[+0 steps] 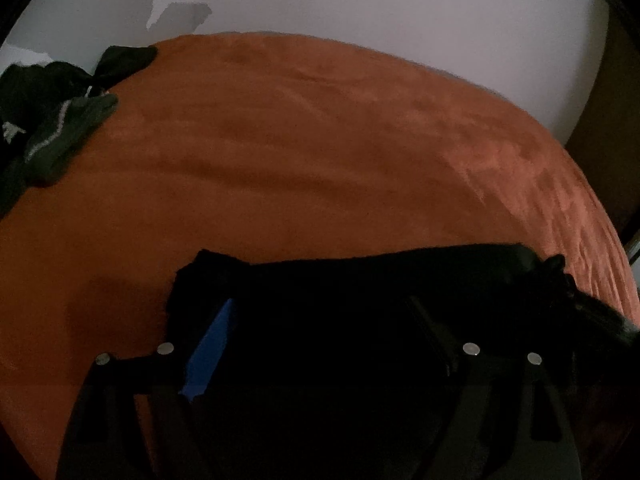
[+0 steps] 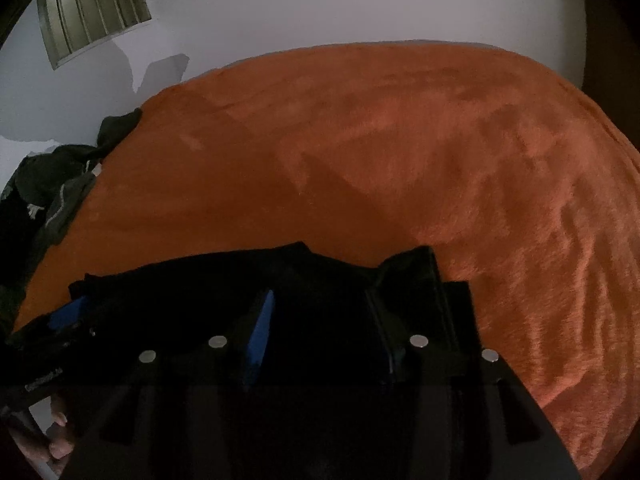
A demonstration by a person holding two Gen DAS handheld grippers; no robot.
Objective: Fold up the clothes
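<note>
Both grippers, L [image 1: 320,320] & R [image 2: 332,320], pinch black garment [image 1: 380,276] over orange blanket [image 1: 280,140].

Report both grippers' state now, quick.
Left gripper: jaws spread wide, black garment draped between them; a grip cannot be told.
Right gripper: jaws apart with the same black garment bunched across them; a grip cannot be told.

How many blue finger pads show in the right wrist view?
2. One blue pad sits mid-frame on the right tongs, beside the black garment. Another is far left on the left tongs. Opposing pads may be hidden by cloth.
</note>
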